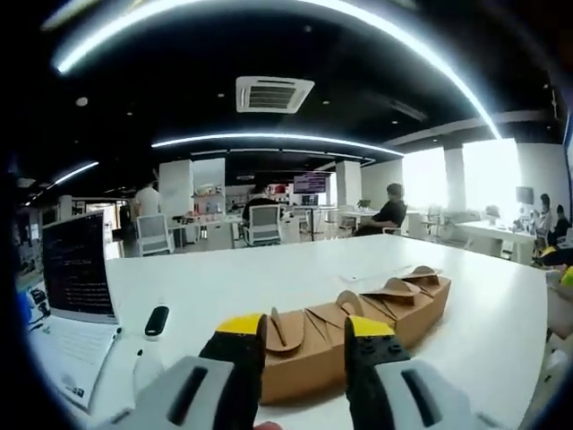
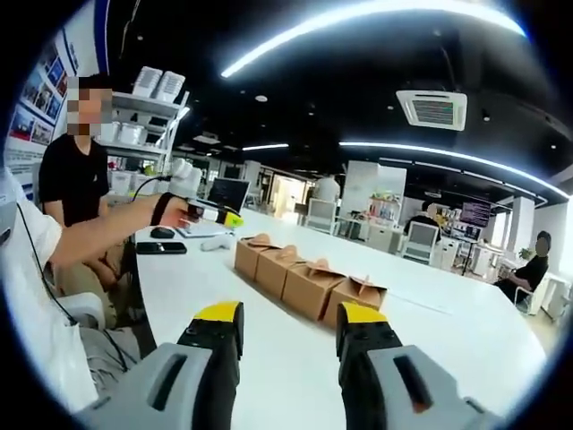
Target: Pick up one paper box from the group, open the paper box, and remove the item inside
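1. A row of four brown cardboard paper boxes with curved, petal-shaped top flaps is seen standing side by side on a long white table; each box touches its neighbour.
2. In the left gripper view, the same row is seen end-on, with the nearest box lying just beyond and between the jaws.
3. The left gripper, grey with yellow-capped black jaws, is held spread wide; nothing is gripped, and whether the tips touch the nearest box cannot be told.
4. In the right gripper view, the left gripper is seen held in a person's hand above the far end of the row.
5. The right gripper, of the same build, is also held wide apart and empty, with bare table between its jaws and the row of boxes a little way ahead.
6. An open laptop with a dark screen is found on the table, and a small black oblong device lies just beside it.
7. A flat black phone rests on the table near the person's arm.
8. White office chairs and seated people are seen well behind the table, beneath a ceiling air-conditioning vent.
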The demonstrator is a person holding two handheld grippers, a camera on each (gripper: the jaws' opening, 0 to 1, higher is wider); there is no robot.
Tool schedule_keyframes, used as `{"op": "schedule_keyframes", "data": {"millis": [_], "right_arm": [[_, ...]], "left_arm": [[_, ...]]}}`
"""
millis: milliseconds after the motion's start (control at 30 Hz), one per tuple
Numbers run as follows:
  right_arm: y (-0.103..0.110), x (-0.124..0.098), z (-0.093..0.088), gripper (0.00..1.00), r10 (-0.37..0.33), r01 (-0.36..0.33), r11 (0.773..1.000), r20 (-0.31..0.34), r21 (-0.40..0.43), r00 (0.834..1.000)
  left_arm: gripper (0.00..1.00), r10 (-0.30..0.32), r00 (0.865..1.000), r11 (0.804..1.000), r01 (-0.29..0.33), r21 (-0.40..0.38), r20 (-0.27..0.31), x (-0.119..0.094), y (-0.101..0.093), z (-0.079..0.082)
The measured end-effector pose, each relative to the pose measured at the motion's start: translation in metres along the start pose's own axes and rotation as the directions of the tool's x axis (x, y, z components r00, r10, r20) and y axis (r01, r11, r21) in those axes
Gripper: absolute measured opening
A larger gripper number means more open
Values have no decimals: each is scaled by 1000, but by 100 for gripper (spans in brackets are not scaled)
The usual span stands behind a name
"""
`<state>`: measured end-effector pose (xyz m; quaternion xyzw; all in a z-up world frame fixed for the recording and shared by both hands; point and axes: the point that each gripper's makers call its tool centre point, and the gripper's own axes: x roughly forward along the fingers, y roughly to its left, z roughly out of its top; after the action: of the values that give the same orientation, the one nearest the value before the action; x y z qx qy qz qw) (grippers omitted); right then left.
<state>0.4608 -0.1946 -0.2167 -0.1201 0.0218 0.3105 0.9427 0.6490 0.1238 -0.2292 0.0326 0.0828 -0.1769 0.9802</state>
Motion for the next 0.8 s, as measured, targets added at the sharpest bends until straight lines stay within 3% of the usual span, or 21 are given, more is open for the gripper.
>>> {"op": "schedule_keyframes", "data": {"millis": [333, 800], "right_arm": [[-2, -2, -1, 42, -6, 6, 1000, -1, -3, 1000], [-2, -3, 0, 42, -5, 5, 1000, -3, -7, 1000]], "left_arm": [[36, -11, 999, 999, 9, -42, -41, 18, -5, -15], [35, 37, 996, 999, -39, -26, -79, 37, 4, -23]]}}
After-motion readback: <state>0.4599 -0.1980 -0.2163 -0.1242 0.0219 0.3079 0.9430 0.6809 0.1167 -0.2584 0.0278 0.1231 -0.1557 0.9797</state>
